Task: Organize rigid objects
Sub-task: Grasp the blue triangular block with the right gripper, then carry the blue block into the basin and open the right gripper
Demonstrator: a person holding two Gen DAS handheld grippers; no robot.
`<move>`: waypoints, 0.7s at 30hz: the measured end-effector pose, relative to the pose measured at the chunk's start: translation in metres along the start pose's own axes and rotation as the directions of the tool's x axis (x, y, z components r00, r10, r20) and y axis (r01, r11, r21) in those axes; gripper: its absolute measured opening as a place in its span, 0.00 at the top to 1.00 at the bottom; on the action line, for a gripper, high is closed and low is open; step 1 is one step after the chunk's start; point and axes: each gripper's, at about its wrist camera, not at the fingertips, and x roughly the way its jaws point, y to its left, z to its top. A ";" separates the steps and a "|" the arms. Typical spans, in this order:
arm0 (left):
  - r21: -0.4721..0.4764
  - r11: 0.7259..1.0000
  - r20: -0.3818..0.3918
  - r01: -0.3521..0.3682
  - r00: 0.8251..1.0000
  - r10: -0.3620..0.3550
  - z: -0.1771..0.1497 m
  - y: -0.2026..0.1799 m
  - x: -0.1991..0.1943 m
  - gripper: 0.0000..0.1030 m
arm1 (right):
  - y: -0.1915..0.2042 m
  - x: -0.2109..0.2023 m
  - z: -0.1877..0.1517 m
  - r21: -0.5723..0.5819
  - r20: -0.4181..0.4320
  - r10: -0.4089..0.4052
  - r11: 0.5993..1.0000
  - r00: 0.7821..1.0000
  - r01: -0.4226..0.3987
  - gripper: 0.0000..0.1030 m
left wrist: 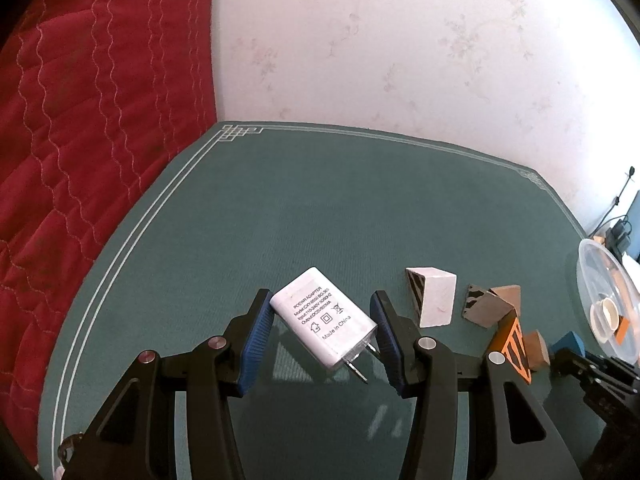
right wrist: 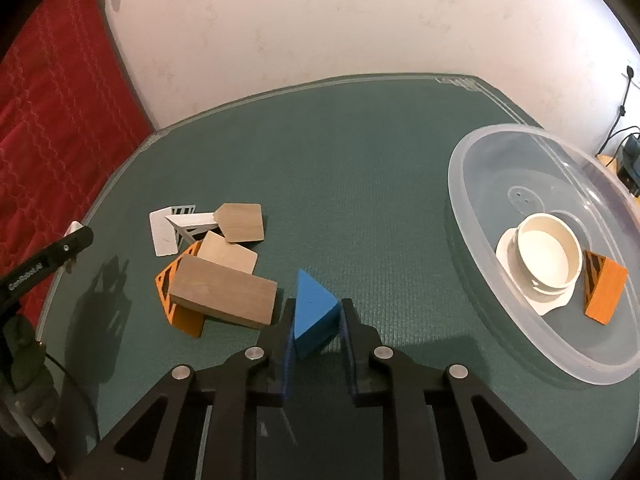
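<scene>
My left gripper [left wrist: 322, 320] is shut on a white power adapter [left wrist: 324, 318], which hangs tilted just above the green mat with its prongs pointing down and right. In the right wrist view my right gripper [right wrist: 318, 310] is shut on a blue triangular block [right wrist: 314, 308] that rests on the mat. That blue block [left wrist: 568, 343] also shows at the right edge of the left wrist view. A clear plastic tub [right wrist: 476, 200] to the right holds a white cup [right wrist: 548, 256] on white lids and an orange striped wedge [right wrist: 604, 292].
Left of the blue block lies a pile: a long brown block [right wrist: 224, 298], a pale block [right wrist: 228, 256], a brown five-sided block [right wrist: 242, 222], white pieces [right wrist: 164, 232] and an orange wedge [right wrist: 178, 284]. A red quilt [left wrist: 80, 140] borders the mat on the left. Cables [right wrist: 624, 120] hang at far right.
</scene>
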 end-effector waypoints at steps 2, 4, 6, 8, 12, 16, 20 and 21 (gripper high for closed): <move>-0.002 1.000 -0.001 -0.001 1.000 0.001 0.000 -0.001 -0.001 0.51 | 0.002 -0.005 -0.001 -0.004 0.015 0.001 1.000 1.000 -0.001 0.80; -0.002 1.000 0.000 -0.002 1.000 0.002 0.001 -0.001 0.000 0.51 | 0.002 -0.010 -0.002 -0.003 0.030 0.003 1.000 1.000 -0.003 0.80; -0.001 1.000 0.000 -0.003 1.000 0.003 0.000 -0.002 0.000 0.51 | 0.001 -0.014 -0.001 0.005 0.042 0.005 1.000 0.999 -0.005 0.80; -0.001 1.000 0.000 -0.002 1.000 0.002 0.000 -0.001 0.000 0.51 | -0.001 -0.018 0.000 0.015 0.050 0.006 1.000 0.999 -0.007 0.80; -0.002 1.000 0.000 -0.003 1.000 0.003 0.000 -0.002 -0.001 0.51 | -0.007 -0.028 0.000 0.039 0.070 0.005 0.999 0.998 -0.007 0.80; -0.001 1.000 0.000 -0.002 1.000 0.002 0.000 -0.002 -0.001 0.51 | -0.012 -0.039 0.000 0.062 0.096 0.003 0.998 0.995 -0.009 0.80; 0.003 1.000 0.000 -0.003 1.000 0.003 -0.001 -0.005 -0.002 0.51 | -0.020 -0.050 0.000 0.089 0.119 -0.004 0.996 0.993 -0.006 0.80; 0.004 1.000 0.000 -0.003 1.000 0.003 -0.002 -0.005 -0.002 0.51 | -0.023 -0.053 0.000 0.097 0.125 -0.008 0.995 0.992 -0.004 0.80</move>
